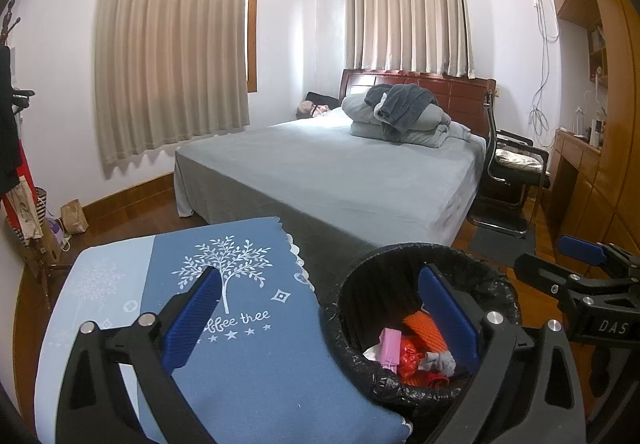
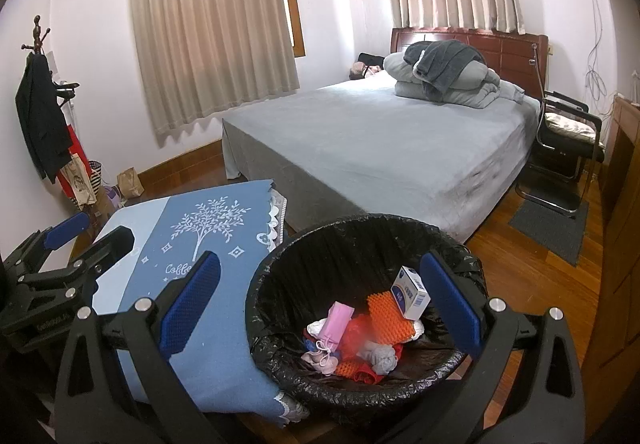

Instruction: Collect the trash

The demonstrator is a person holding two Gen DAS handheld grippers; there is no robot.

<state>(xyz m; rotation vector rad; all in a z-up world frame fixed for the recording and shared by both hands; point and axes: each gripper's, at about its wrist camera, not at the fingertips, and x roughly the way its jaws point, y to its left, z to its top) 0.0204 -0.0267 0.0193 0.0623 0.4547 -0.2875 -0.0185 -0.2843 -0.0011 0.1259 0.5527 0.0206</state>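
Note:
A black-lined trash bin (image 2: 360, 221) stands on the floor beside a low table covered by a blue tree-print cloth (image 2: 188, 256). Inside lie a pink pouch (image 2: 338, 320), an orange foam net (image 2: 384, 314), red plastic (image 2: 356, 332) and a grey wad (image 2: 382, 358). A small white-and-blue box (image 2: 410, 294) sits tilted on top of the net. My right gripper (image 2: 320, 302) is open above the bin's near left rim, holding nothing. My left gripper (image 1: 320, 318) is open too, straddling the cloth (image 1: 240, 344) and the bin (image 1: 400, 250). The left wrist view does not show the box.
A grey bed (image 2: 380, 148) with folded bedding fills the room behind the bin. A black chair (image 2: 568, 136) and a dark mat (image 2: 552, 222) are at the right, near wooden cabinets. A coat rack (image 2: 40, 84) and bags stand at the left wall.

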